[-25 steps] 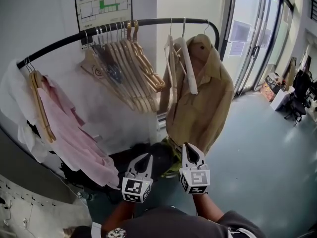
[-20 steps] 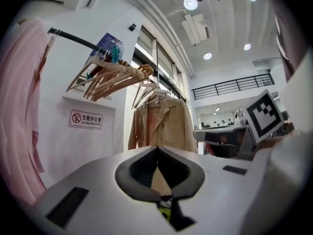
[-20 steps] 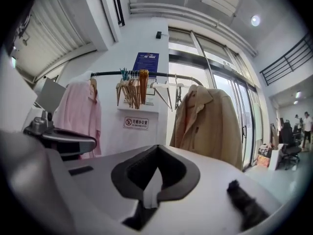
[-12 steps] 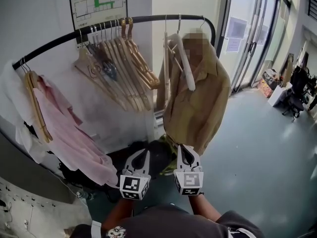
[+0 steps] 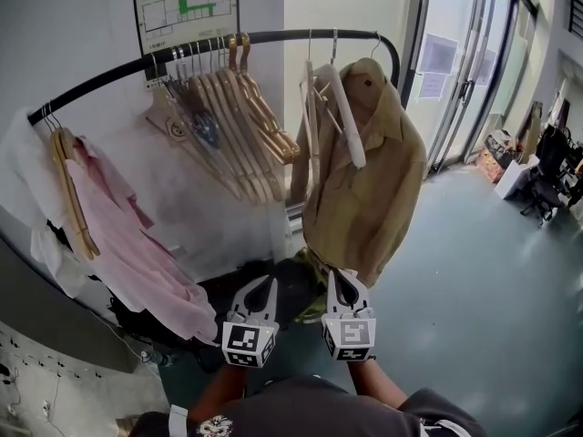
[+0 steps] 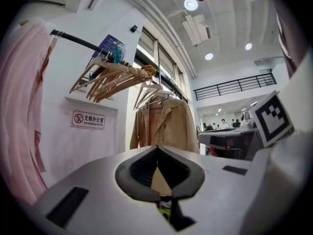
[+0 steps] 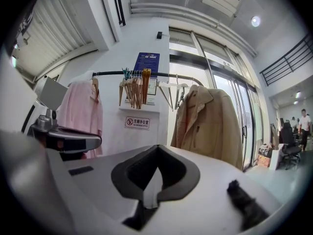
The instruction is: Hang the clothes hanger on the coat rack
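Currently both claws are closed and empty, held low and near: left gripper (image 5: 271, 285), right gripper (image 5: 339, 276). The white clothes hanger (image 5: 351, 130) already hangs on the coat rack rail (image 5: 273, 35), far above, its arm slanting down rightward. The right gripper is nearer.

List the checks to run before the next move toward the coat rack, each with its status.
1. Left gripper shut, nothing between its jaws: ok.
2. Right gripper shut, nothing between its jaws: ok.
3. A hanger gripped and ready to hang: not ok, neither gripper holds one.
4. Bare stretch of rail between the pink shirt and the wooden hangers: ok.
5. Tan jacket hung on the rail: ok.
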